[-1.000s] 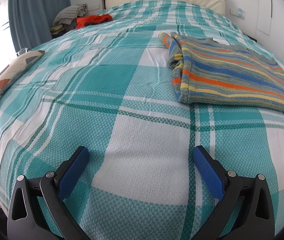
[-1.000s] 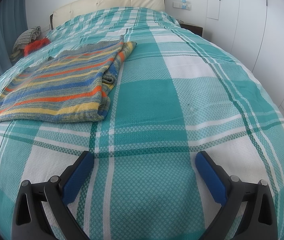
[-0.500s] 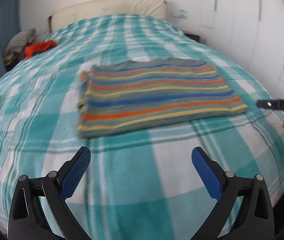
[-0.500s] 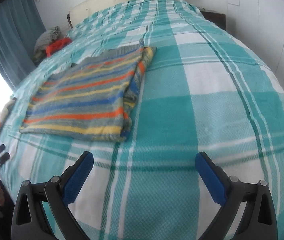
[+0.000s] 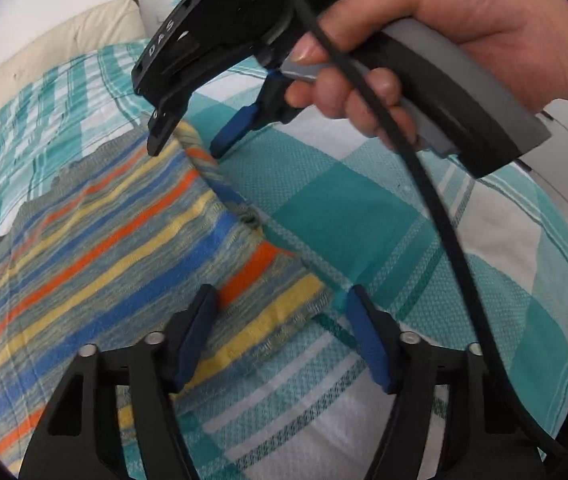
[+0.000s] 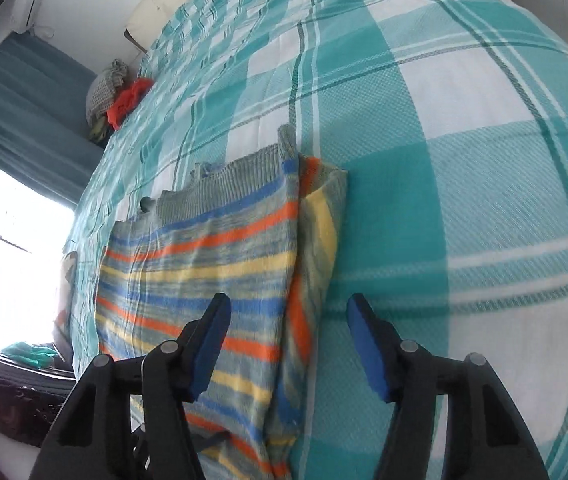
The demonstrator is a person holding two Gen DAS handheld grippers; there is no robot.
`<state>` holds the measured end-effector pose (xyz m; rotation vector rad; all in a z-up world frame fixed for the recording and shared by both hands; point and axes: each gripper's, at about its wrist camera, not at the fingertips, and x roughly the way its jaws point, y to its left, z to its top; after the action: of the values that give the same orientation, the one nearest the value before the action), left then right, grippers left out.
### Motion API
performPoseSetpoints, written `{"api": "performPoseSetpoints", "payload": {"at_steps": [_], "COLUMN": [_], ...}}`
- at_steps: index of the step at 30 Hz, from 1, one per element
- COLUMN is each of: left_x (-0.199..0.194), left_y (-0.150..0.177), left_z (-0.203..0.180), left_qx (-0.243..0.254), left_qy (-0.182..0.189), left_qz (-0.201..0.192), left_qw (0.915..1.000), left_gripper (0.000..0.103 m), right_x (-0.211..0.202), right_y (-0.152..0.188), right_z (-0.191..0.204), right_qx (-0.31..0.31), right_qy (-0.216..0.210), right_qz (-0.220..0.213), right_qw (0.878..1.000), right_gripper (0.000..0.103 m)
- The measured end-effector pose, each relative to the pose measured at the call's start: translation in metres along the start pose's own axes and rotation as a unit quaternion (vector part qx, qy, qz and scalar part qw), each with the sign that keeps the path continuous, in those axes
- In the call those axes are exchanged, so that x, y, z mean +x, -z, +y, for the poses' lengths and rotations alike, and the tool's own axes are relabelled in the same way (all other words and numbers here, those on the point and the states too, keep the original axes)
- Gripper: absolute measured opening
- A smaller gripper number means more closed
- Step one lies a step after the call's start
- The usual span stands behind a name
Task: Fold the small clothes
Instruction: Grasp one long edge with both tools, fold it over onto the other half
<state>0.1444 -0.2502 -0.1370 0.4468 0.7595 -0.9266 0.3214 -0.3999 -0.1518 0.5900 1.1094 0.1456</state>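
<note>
Striped in orange, blue and yellow, the folded sweater [image 6: 212, 264] lies flat on the checked teal bedspread [image 6: 464, 160]. Both grippers have just been closing part way. The left gripper [image 5: 280, 332] hangs over the sweater's near right corner, fingers apart, with the corner between them (no pinch yet). The right gripper [image 6: 286, 344] hangs over the sweater's right edge, fingers apart too. A hand [image 5: 436, 40] holds its grey handle. More clothes [image 6: 124, 96] sit far off.

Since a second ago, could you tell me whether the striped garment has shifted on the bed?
No. The striped garment lies on the same white-and-teal squares of the bedspread.
</note>
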Motion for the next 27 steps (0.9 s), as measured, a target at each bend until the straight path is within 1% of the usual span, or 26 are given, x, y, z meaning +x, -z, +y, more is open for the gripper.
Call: {"api": "performPoseSetpoints", "payload": {"at_steps": [1,3,4,5,6,7,9,11,13,16,19,22,23,25,27], "left_x": [0.001,0.000,-0.001,-0.004,-0.009,-0.020,-0.044,-0.075,-0.106,-0.143,-0.166,-0.169,-0.172,-0.170,-0.165], "left_y": [-0.001,-0.002,-0.002,-0.002,-0.002,0.000,0.007,0.019,0.035,0.064,0.096,0.126,0.137,0.150,0.159], "left_z": [0.005,0.014,0.018,0.022,0.026,0.033,0.047,0.071,0.097,0.143,0.184,0.207,0.216,0.225,0.225], "left_qx": [-0.010,-0.032,-0.043,-0.055,-0.066,-0.078,-0.106,-0.146,-0.192,-0.260,-0.317,-0.354,-0.368,-0.390,-0.405], "left_qy": [0.002,0.012,0.016,0.023,0.027,0.030,0.033,0.033,0.028,0.014,-0.008,-0.036,-0.042,-0.054,-0.066], "left_qz": [0.001,-0.006,-0.010,-0.018,-0.029,-0.044,-0.071,-0.099,-0.124,-0.146,-0.150,-0.137,-0.134,-0.130,-0.126], "left_qw": [0.9999,0.9994,0.9989,0.9981,0.9971,0.9956,0.9912,0.9837,0.9731,0.9545,0.9365,0.9244,0.9189,0.9098,0.9029], "left_gripper": [0.041,0.010,0.010,0.009,0.008,0.008,0.008,0.008,0.008,0.008,0.008,0.008,0.008,0.008,0.008], "right_x": [0.008,0.019,0.024,0.027,0.029,0.030,0.023,0.013,0.006,0.012,0.039,0.080,0.095,0.123,0.149], "right_y": [-0.008,-0.022,-0.029,-0.035,-0.040,-0.043,-0.047,-0.050,-0.054,-0.057,-0.055,-0.048,-0.045,-0.039,-0.035], "right_z": [0.000,-0.001,-0.002,-0.002,0.000,0.005,0.021,0.042,0.070,0.122,0.183,0.238,0.252,0.277,0.296], "right_qx": [-0.003,0.002,0.011,0.018,0.020,0.018,-0.007,-0.026,-0.047,-0.074,-0.104,-0.130,-0.131,-0.135,-0.138], "right_qy": [0.003,0.003,-0.001,-0.003,0.000,-0.001,0.003,-0.003,-0.015,-0.039,-0.056,-0.061,-0.062,-0.060,-0.058], "right_qz": [0.007,0.008,0.006,0.003,0.003,0.005,-0.002,-0.007,-0.013,-0.018,-0.014,-0.001,0.005,0.016,0.027], "right_qw": [1.000,1.000,1.000,1.000,1.000,1.000,1.000,1.000,0.999,0.996,0.993,0.990,0.989,0.989,0.988], "right_gripper": [0.054,0.050,0.046,0.023,0.009,0.009,0.009,0.009,0.009,0.009,0.009,0.009,0.009,0.009,0.009]}}
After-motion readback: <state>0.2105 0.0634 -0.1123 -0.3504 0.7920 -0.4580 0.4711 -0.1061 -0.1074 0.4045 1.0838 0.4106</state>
